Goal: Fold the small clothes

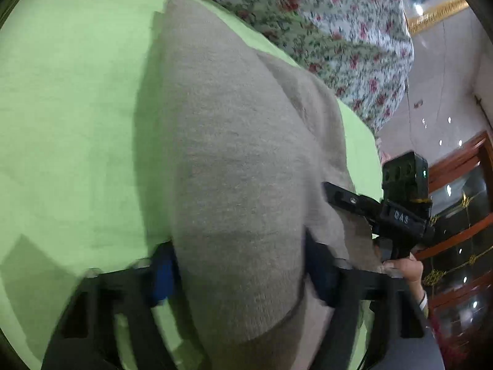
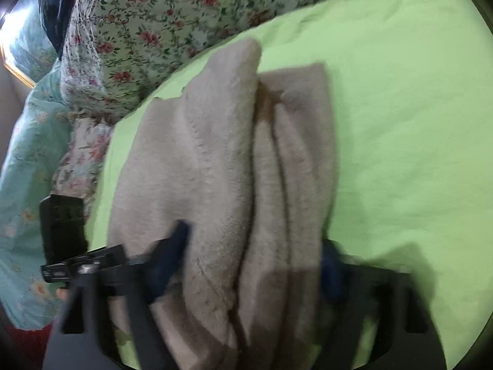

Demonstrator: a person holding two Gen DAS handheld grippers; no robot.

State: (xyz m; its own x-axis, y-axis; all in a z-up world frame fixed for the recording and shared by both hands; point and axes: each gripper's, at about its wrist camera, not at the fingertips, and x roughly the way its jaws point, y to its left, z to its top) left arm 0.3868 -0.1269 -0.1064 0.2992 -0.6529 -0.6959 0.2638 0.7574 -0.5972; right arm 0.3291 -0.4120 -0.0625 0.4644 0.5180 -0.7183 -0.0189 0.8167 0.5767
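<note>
- Currently we hold a beige garment [image 1: 234, 141] folded on the green sheet [image 1: 77, 108].
- Left tongs [image 1: 237, 274]: clamped on its near edge.
- Right tongs [image 2: 252, 265]: likewise clamped on it.
- Floral quilt [image 2: 148, 30]: beyond the garment.

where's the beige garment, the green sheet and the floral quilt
beige garment [image 1: 234, 141], left wrist view, middle of its broad top layer
green sheet [image 2: 400, 108], right wrist view, bare stretch right of the garment
floral quilt [image 2: 138, 30], right wrist view, flowered patch beyond the sheet

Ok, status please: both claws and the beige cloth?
Left claw and right claw both astride beige cloth, grip unclear. Cloth bunched on green sheet. Nothing blocking.
</note>
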